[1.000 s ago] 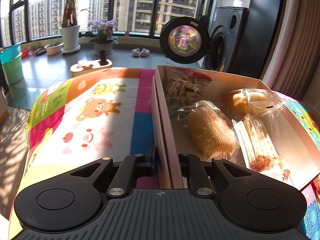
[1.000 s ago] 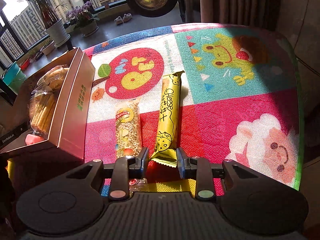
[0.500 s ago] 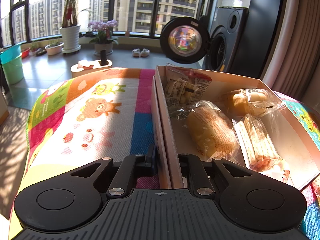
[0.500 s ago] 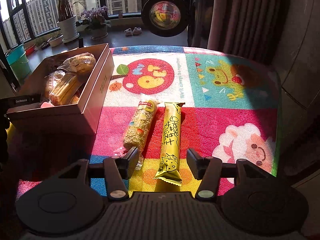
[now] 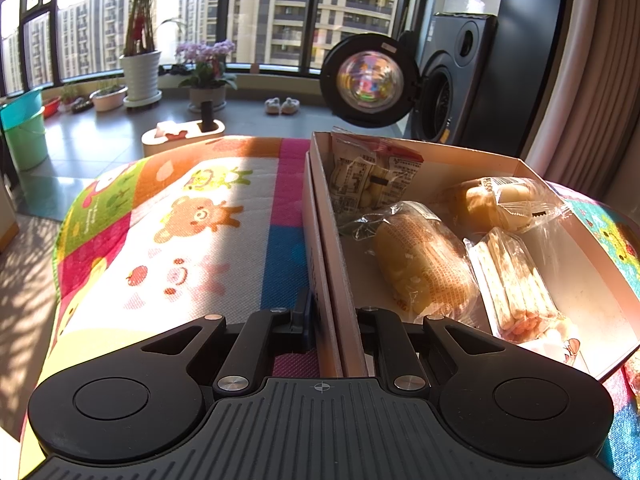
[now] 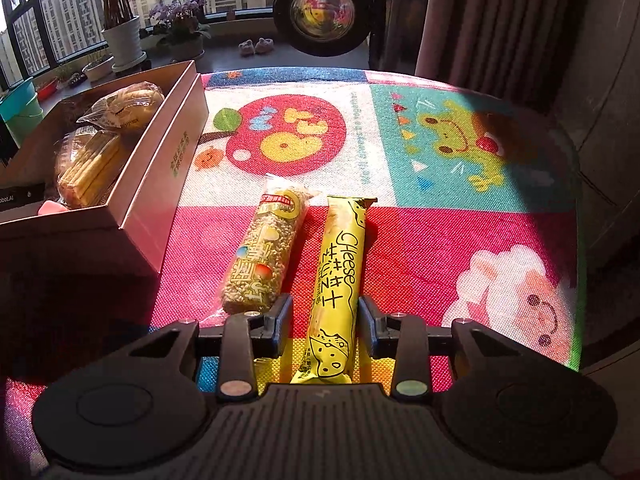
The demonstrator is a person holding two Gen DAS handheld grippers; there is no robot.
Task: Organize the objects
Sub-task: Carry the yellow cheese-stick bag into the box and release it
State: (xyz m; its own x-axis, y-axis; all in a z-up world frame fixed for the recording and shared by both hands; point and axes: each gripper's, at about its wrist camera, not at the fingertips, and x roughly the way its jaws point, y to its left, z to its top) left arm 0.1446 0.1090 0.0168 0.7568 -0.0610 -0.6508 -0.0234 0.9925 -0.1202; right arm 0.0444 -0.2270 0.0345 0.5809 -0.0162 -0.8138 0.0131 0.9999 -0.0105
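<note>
Yellow cheese bar (image 6: 338,280) now between lowered right gripper (image 6: 325,320) fingers, unclamped

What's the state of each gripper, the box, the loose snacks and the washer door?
left gripper: shut on box wall
box: open, four wrapped snacks inside
right gripper: open, fingers straddling cheese stick
cheese stick: flat on mat, sealed
rice bar: flat on mat, ungripped
washer door: open

Lighting: hard sunlight from the windows (image 5: 280,12); glare on the mat (image 5: 192,240) nearest them, deep shadow beside the box (image 6: 132,216). Edges bowed by fisheye; focus sharp.
</note>
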